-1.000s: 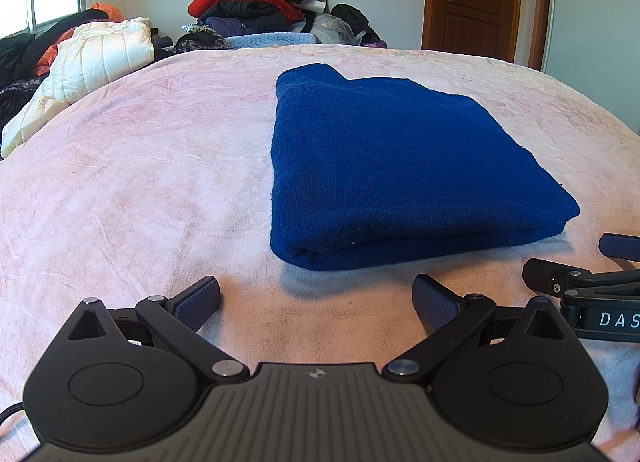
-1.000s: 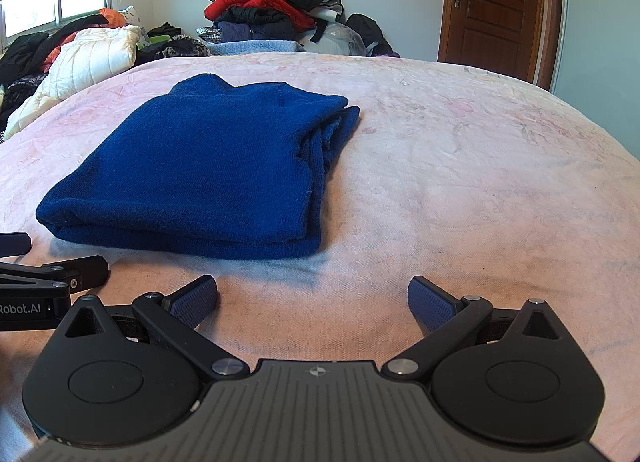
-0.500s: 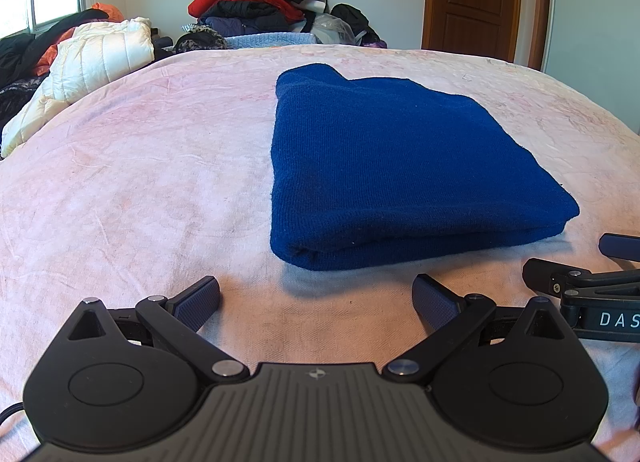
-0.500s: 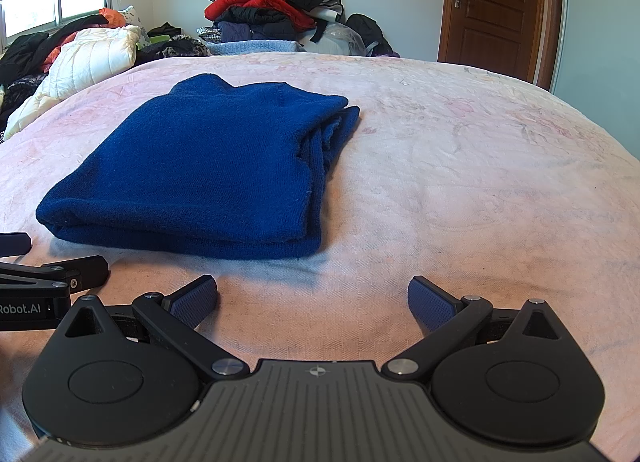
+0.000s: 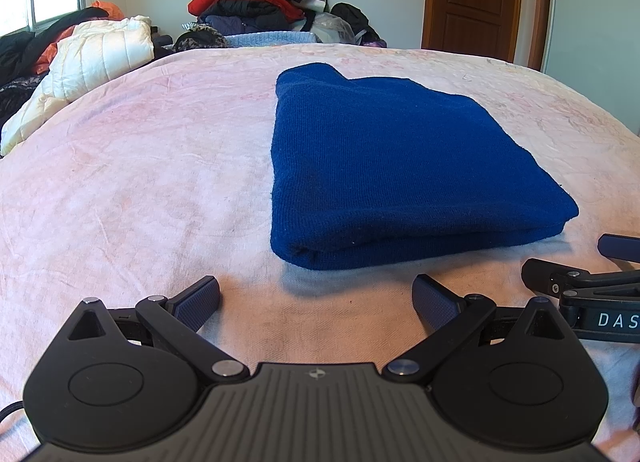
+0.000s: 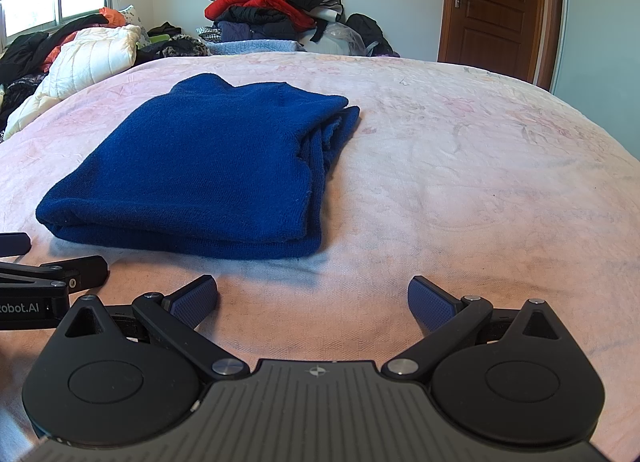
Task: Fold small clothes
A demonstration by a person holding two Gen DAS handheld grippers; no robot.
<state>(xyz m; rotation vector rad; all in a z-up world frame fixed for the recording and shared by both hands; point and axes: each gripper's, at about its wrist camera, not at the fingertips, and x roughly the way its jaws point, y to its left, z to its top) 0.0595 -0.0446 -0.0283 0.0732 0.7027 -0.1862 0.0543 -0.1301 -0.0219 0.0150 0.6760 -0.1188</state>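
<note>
blue sweater (image 5: 384, 166) lies folded on bed (image 5: 140, 190) | left tongs (image 5: 316, 298), right tongs (image 6: 313, 297) both spread, empty | risk: a snagging pad could drag loose right-side layers apart

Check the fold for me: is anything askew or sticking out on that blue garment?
Slightly: the blue garment lies folded flat, but along its right edge inner layers poke out unevenly past the top layer. Both tongs are open and clear of it.
</note>
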